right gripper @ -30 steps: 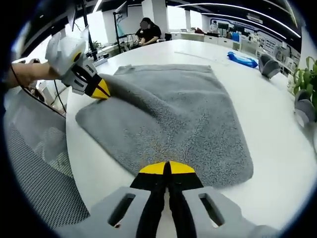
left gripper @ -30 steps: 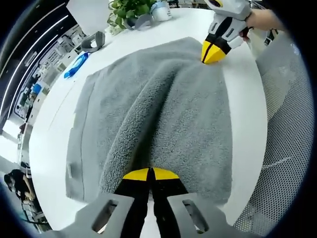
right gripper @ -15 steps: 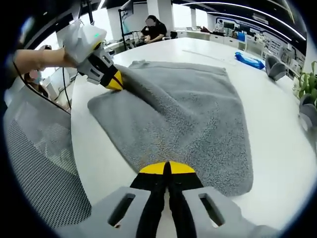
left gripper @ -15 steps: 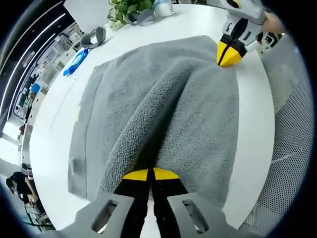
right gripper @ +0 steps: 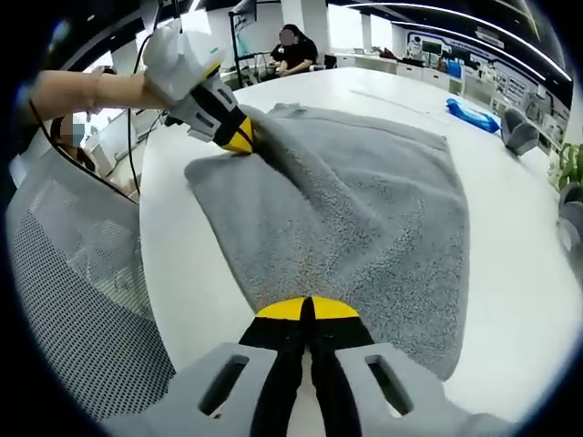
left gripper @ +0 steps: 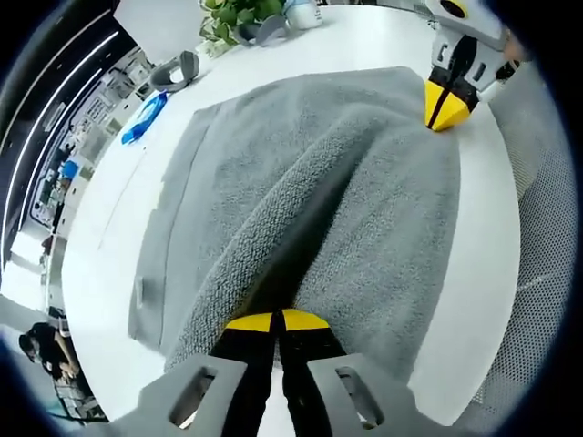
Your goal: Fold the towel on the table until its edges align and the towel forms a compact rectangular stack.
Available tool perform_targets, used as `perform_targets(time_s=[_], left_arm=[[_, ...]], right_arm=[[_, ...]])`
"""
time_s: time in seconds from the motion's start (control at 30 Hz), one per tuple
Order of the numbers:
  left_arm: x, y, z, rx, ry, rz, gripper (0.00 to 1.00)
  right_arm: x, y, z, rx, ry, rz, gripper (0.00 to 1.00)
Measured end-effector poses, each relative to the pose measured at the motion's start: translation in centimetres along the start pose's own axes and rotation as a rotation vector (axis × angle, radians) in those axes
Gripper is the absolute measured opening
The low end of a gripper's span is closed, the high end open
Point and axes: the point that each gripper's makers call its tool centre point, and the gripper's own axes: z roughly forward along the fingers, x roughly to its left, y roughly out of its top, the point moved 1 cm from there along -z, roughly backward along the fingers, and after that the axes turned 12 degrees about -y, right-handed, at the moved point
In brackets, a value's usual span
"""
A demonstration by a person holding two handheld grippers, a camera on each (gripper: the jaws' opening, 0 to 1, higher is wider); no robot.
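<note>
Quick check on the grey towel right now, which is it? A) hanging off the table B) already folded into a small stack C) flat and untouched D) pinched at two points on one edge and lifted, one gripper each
D: the left gripper and the right gripper each have their jaws shut on the grey terry towel, which rises in a ridge between them above the white table.

The right gripper pinches the grey towel's near edge, jaws closed. The left gripper grips its far corner on the white table.
</note>
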Motion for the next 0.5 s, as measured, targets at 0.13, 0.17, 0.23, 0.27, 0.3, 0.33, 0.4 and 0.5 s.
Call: perform_targets(time_s=[0.13, 0.17, 0.23, 0.27, 0.3, 0.33, 0.4, 0.5], left_arm=[[0.6, 0.1, 0.1, 0.0, 0.015, 0.028, 0.01], [0.7, 0.1, 0.1, -0.003, 0.018, 0.033, 0.01], [1.1, 0.0, 0.2, -0.011, 0.021, 0.032, 0.01], [1.2, 0.0, 0.2, -0.013, 0.021, 0.029, 0.01], [1.4, 0.1, 0.2, -0.014, 0.021, 0.025, 0.01], [1.5, 0.1, 0.3, -0.014, 0.02, 0.026, 0.01], [1.7, 0.2, 0.3, -0.013, 0.021, 0.031, 0.01], [2.0, 0.2, 0.4, -0.018, 0.027, 0.031, 0.01]], right_arm=[[0.5, 0.1, 0.1, -0.001, 0.007, -0.006, 0.0], [0.7, 0.2, 0.1, -0.003, 0.011, 0.0, 0.0], [0.9, 0.3, 0.2, -0.006, 0.019, 0.004, 0.0], [1.0, 0.3, 0.2, -0.007, 0.026, 0.007, 0.0], [1.1, 0.4, 0.2, -0.008, 0.032, 0.009, 0.0], [1.2, 0.4, 0.2, -0.008, 0.034, 0.01, 0.0], [1.4, 0.5, 0.3, -0.009, 0.039, 0.009, 0.0], [1.7, 0.6, 0.4, -0.006, 0.04, 0.012, 0.0]])
